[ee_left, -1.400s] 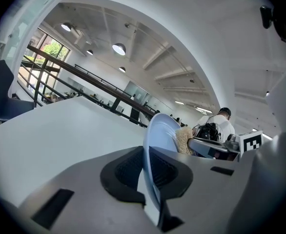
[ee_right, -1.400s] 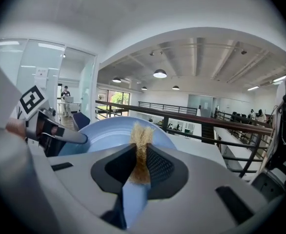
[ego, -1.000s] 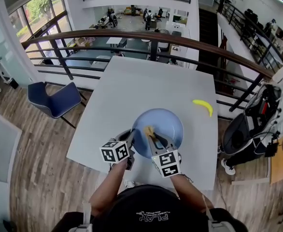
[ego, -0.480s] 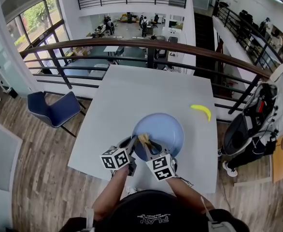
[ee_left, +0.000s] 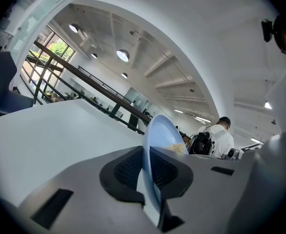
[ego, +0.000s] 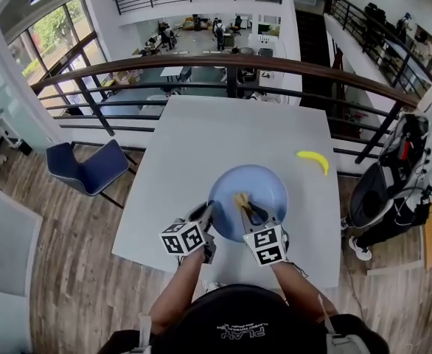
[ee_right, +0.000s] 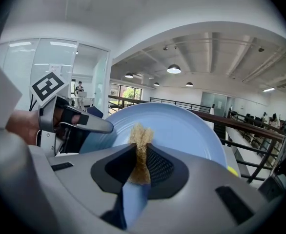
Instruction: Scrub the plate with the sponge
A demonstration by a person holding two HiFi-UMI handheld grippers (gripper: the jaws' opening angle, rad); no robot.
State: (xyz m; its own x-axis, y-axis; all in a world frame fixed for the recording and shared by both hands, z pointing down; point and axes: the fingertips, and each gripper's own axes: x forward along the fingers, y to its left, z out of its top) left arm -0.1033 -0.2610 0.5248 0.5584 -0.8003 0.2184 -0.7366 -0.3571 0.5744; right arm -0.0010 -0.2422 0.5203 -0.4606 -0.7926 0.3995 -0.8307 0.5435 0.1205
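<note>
Sliding away from the left gripper (ego: 208, 212), the right gripper (ego: 246, 209) has carried its pinched sponge (ego: 241, 199) toward the plate (ego: 269, 186) middle. Left jaws clamp the plate's near rim.

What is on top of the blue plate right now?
A tan sponge, pinched in the right gripper, sits over the near half of the plate; the left gripper clamps its rim. The plate surface beneath the sponge and jaws is covered.

Left gripper (ego: 207, 214) jaws clamp the plate (ego: 266, 184) rim. Right gripper (ego: 247, 211) jaws pinch the sponge (ego: 240, 199). Both point forward, side by side.
</note>
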